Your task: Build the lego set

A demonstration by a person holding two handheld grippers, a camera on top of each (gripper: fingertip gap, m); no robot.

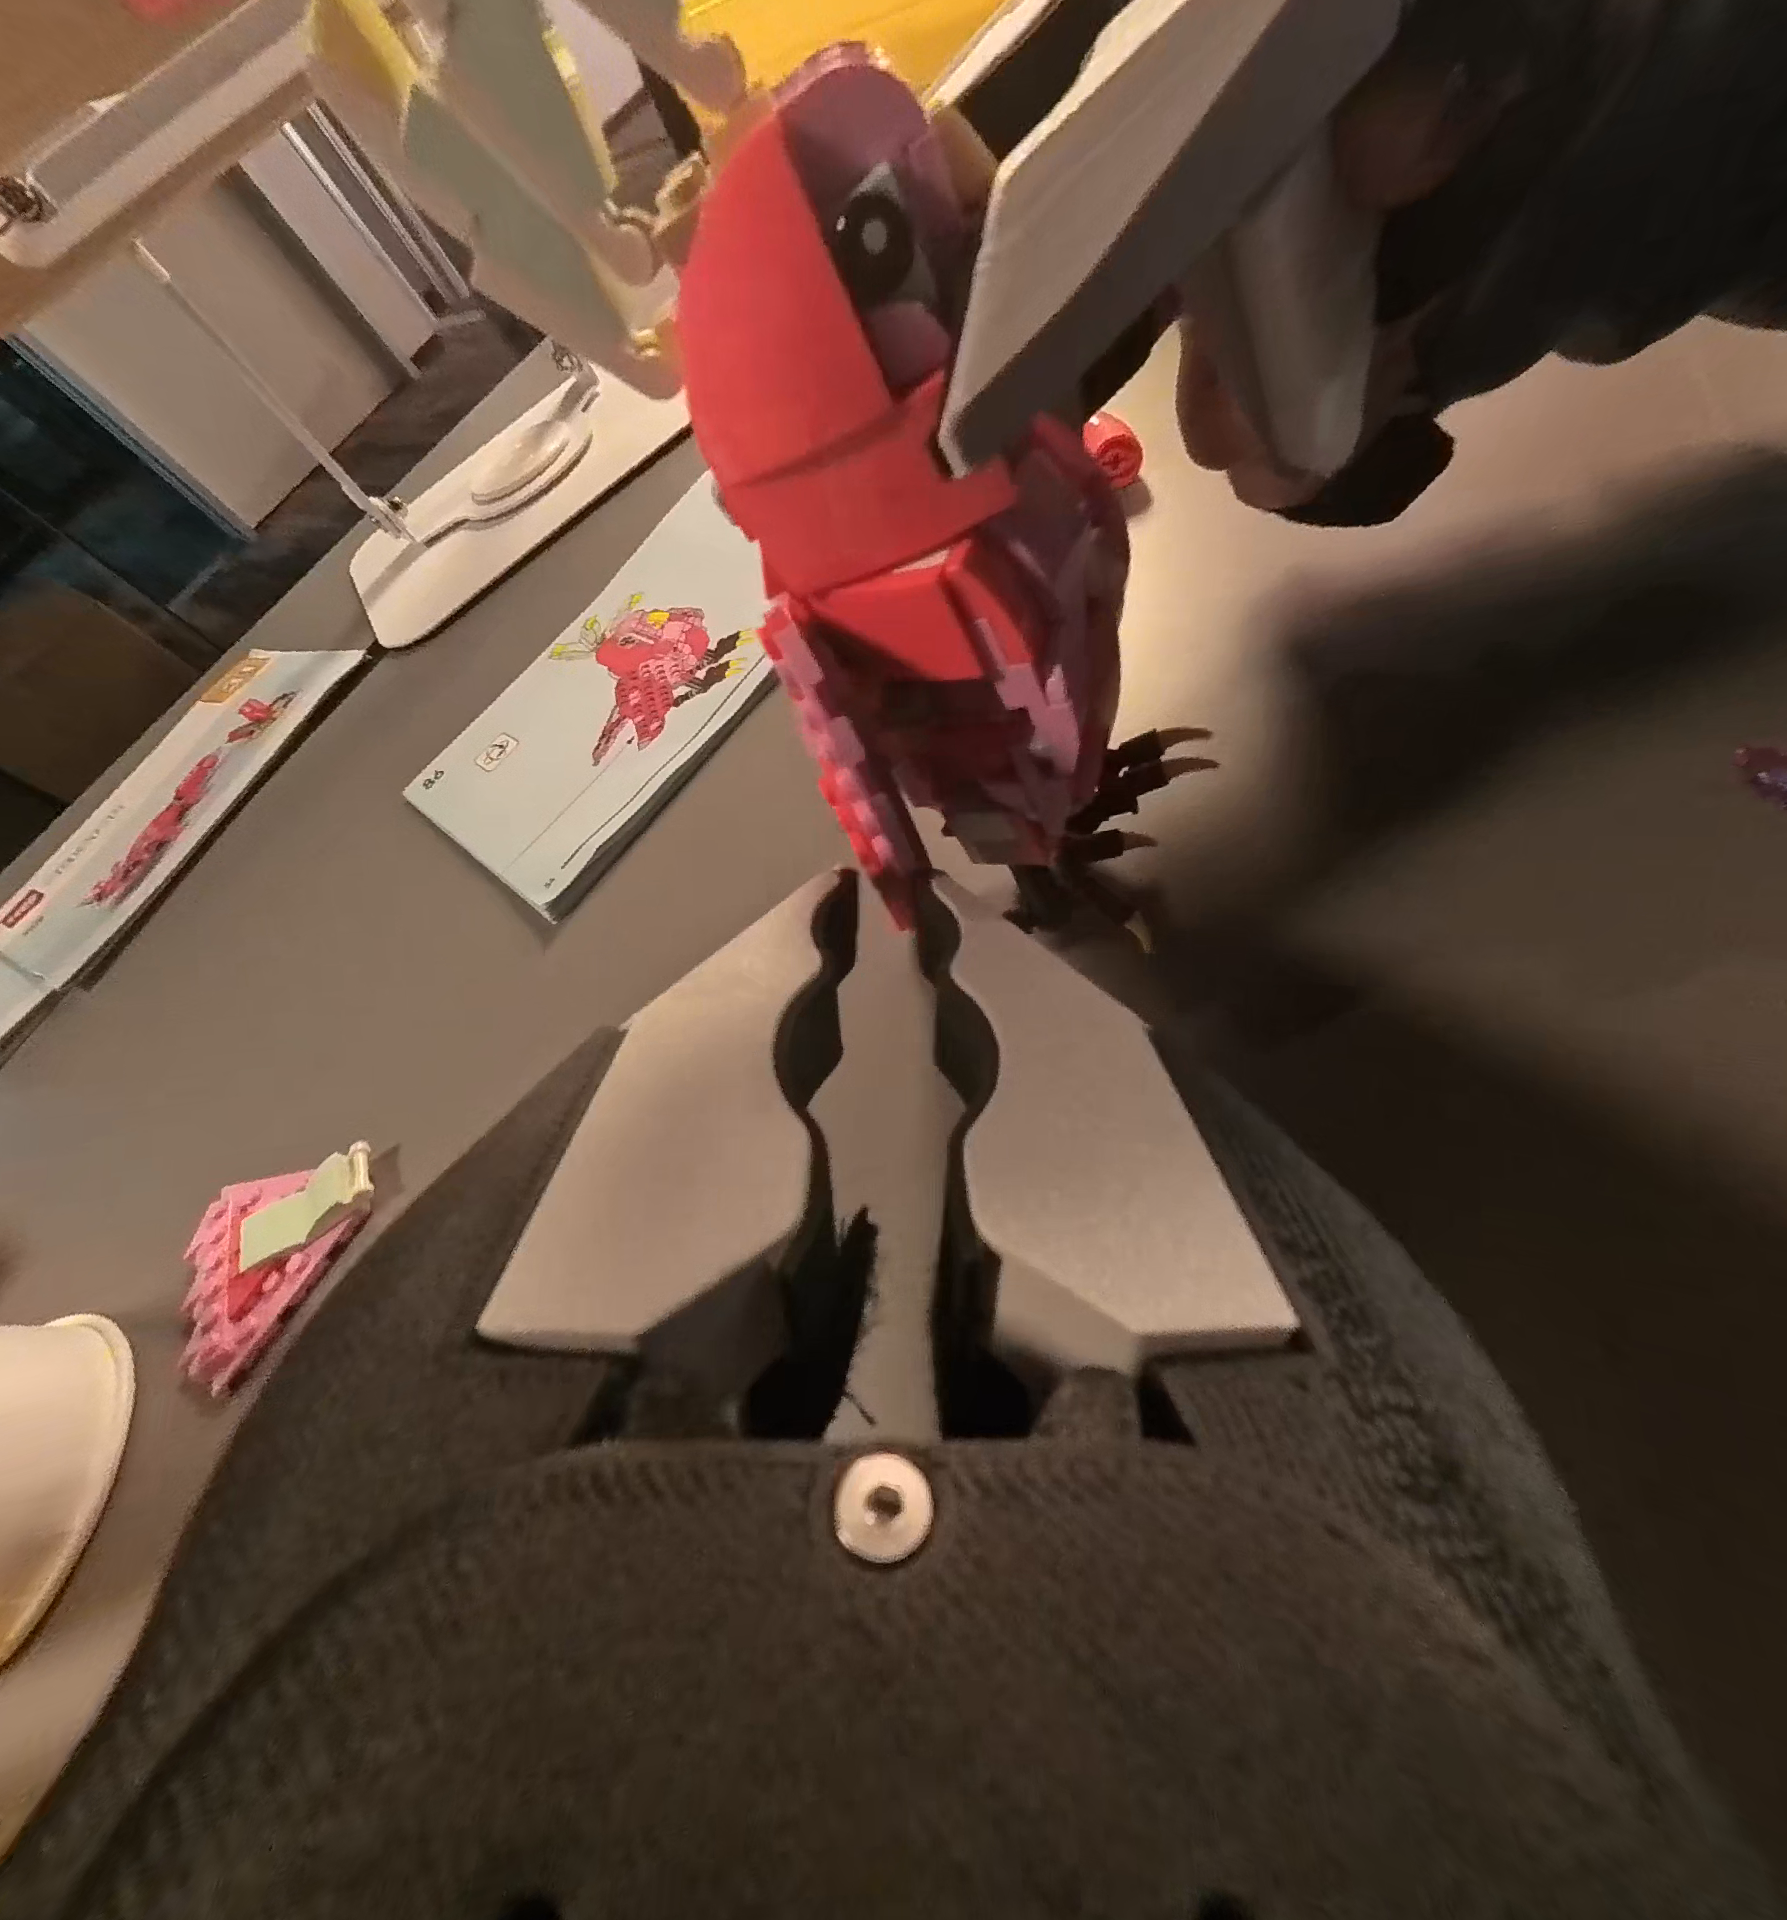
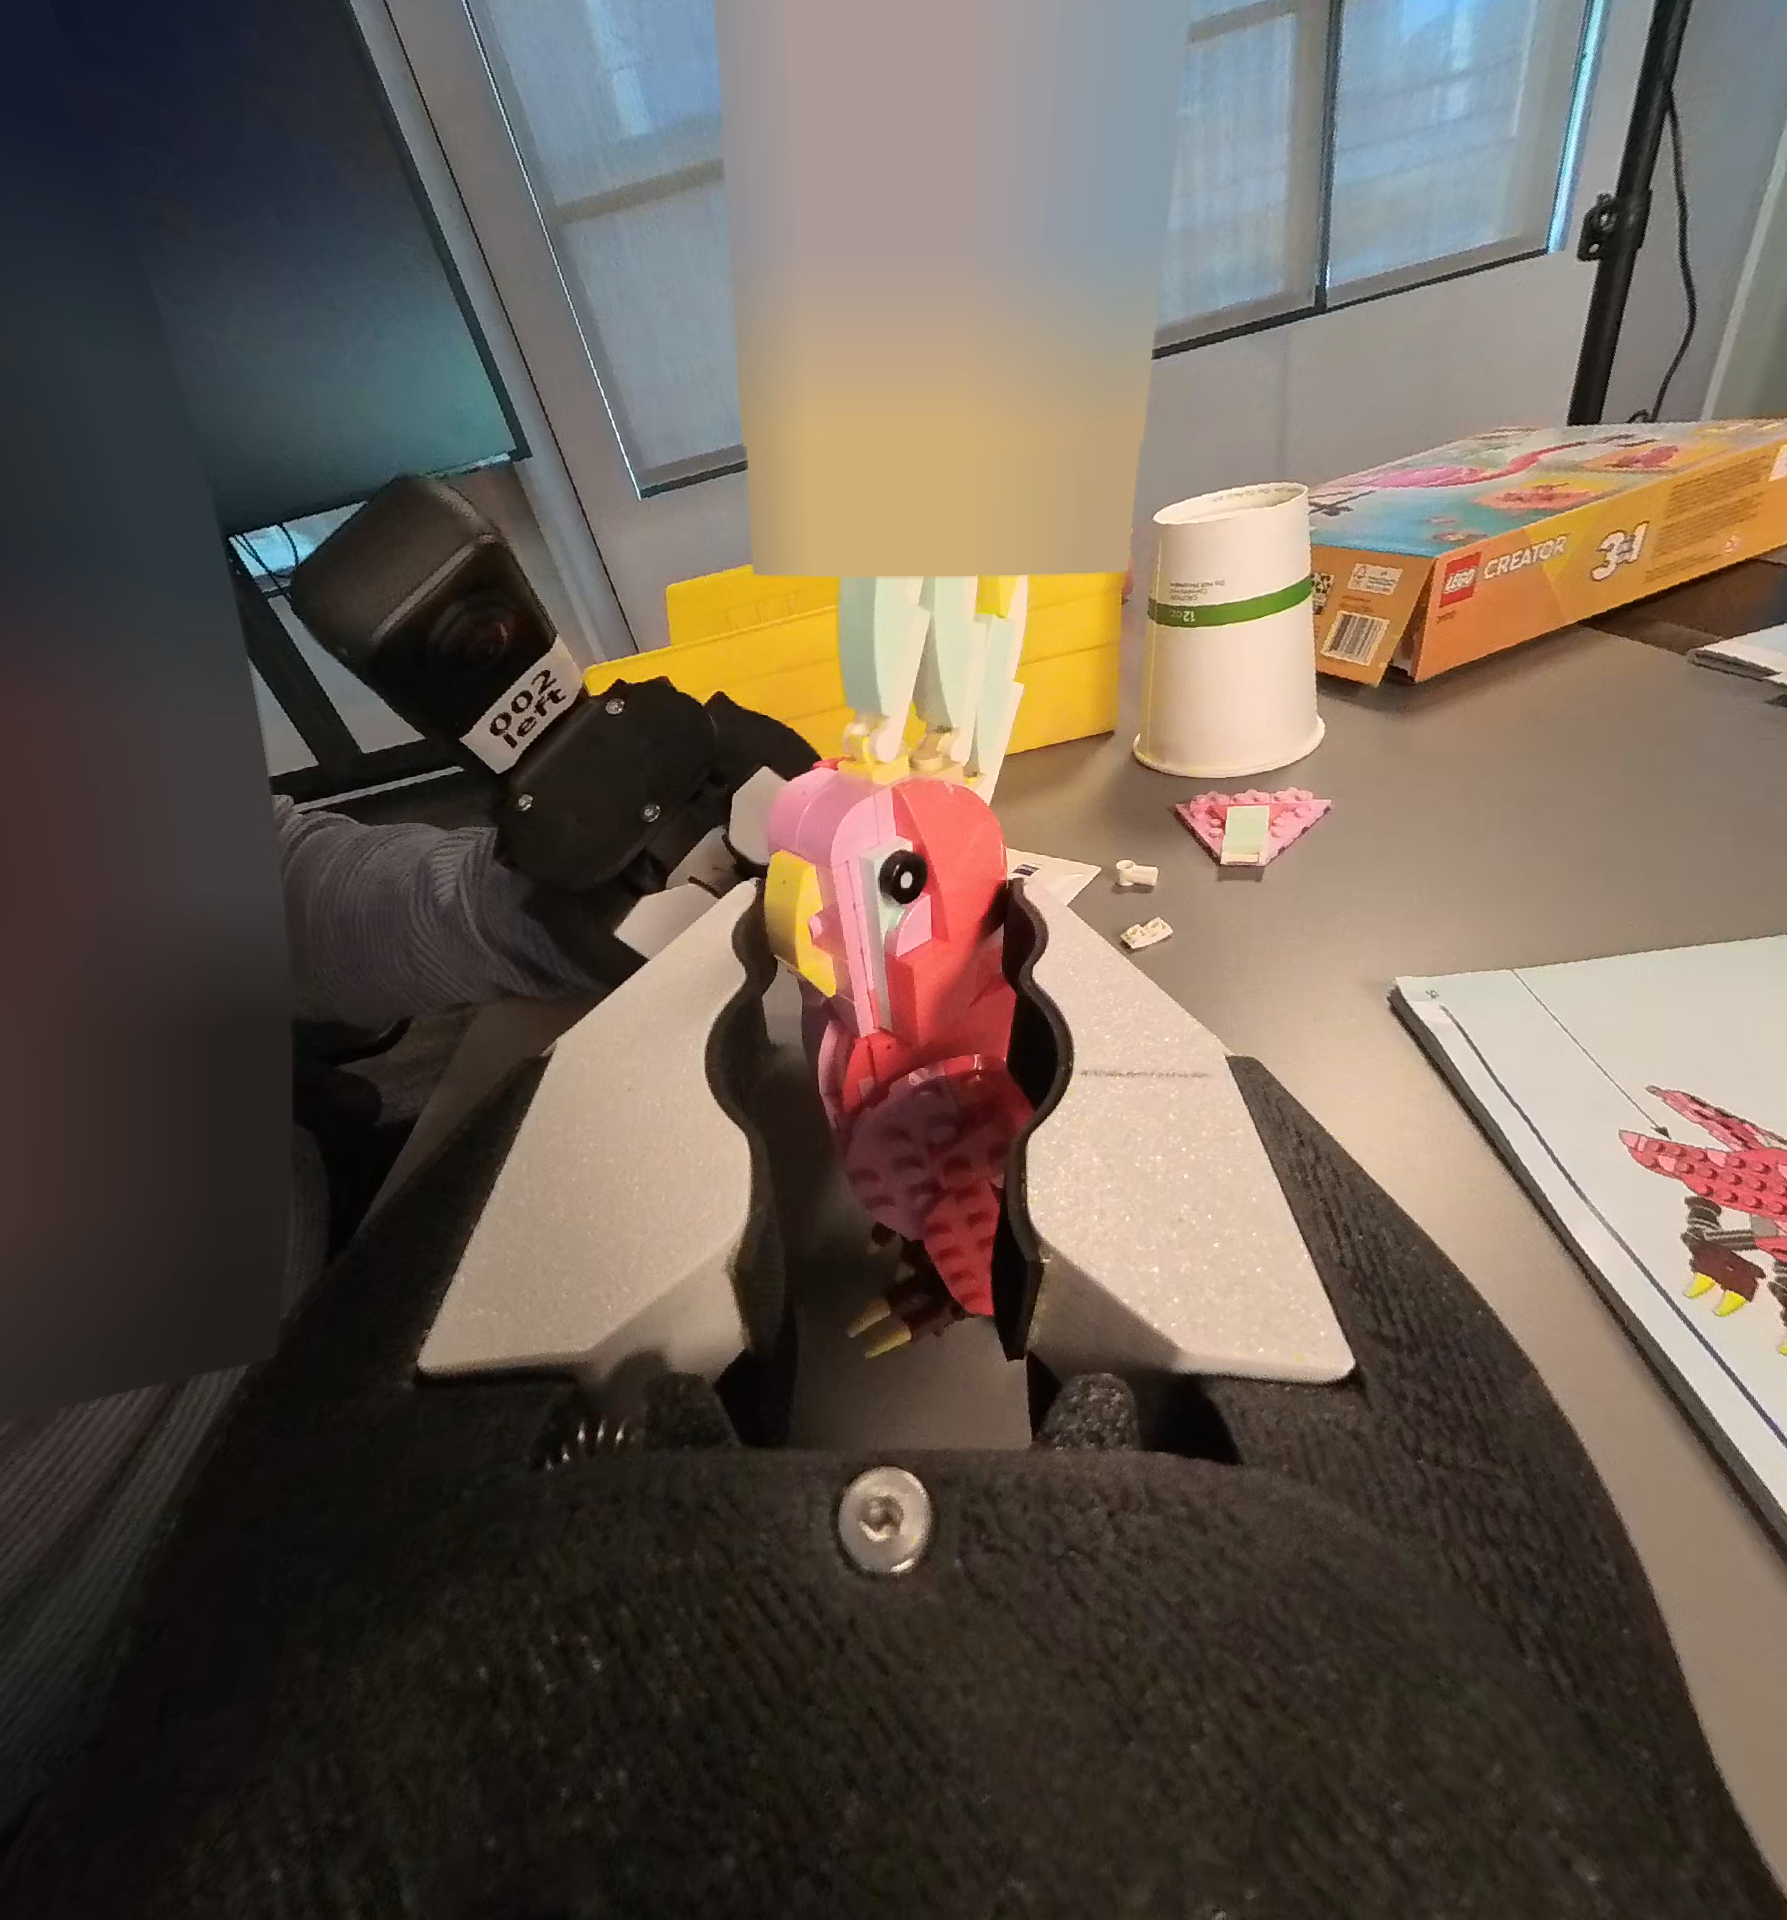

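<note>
Left tongs: The left tongs (image 1: 894, 894) are almost closed. The thin red tail (image 1: 884, 862) of a brick bird (image 2: 930, 987) sits right between the tips. The pads seem to pinch the tail, but that spot is a bit blurry.

Right tongs: The right tongs (image 2: 884, 925) are partly open, just wide enough for the bird. They hold it by the head and chest. The right pad presses on the red side, and the yellow beak (image 2: 790, 925) is up against the left pad.

Bird: It is red and pink, with pale green feathers (image 2: 920, 644) standing up on its head. It is upright between the right tongs. Its dark claws (image 1: 1138, 800) hang just beside the left tongs' tips, close over the surface (image 2: 1336, 831).

Left of the left tongs: An open booklet (image 1: 598, 748) lies near. A small pink piece (image 1: 265, 1257) with a pale green tile lies closer to the handle.

Beyond the right tongs: Two tiny white bits (image 2: 1136, 875) lie near, to the right. Farther off stands a white cup (image 2: 1232, 644), upside down, and past it lies an orange box (image 2: 1575, 530).

Right of the right tongs: Another open booklet (image 2: 1647, 1195) shows a picture of a red creature.

Both tongs: They meet from opposite ends of the bird, one at the head and one at the tail.
</note>
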